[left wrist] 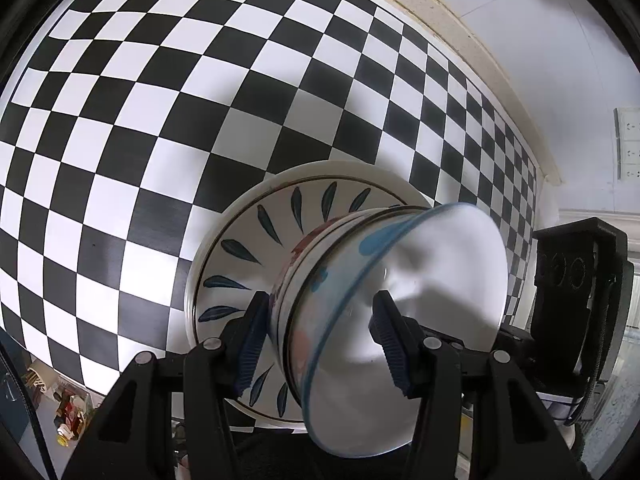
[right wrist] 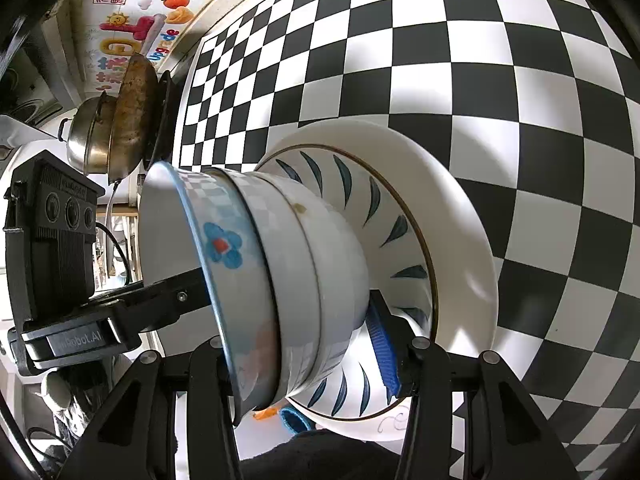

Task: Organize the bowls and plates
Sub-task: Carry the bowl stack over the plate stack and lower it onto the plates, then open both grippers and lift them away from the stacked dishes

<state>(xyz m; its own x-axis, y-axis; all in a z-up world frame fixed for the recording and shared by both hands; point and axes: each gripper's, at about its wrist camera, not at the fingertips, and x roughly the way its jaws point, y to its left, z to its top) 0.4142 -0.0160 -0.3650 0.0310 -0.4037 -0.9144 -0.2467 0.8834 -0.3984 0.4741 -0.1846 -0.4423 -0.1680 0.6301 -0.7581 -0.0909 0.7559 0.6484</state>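
Ceramic bowls (right wrist: 304, 280), gripped rim-wise by my left claw (left wrist: 320, 336) and right claw (right wrist: 304, 344), could slip at six o'clock onto the plate (right wrist: 460, 240).

Black-and-white checkered surface (left wrist: 240, 92) fills most of both wrist views. In the right wrist view, at far left, a tarnished wok (right wrist: 134, 112) leans against a steel pot (right wrist: 88, 136); above them, colourful stickers (right wrist: 132, 28) cover a wall. In the left wrist view, a wall socket (left wrist: 628, 144) sits at right, and small cluttered items (left wrist: 72, 412) lie below at near left.
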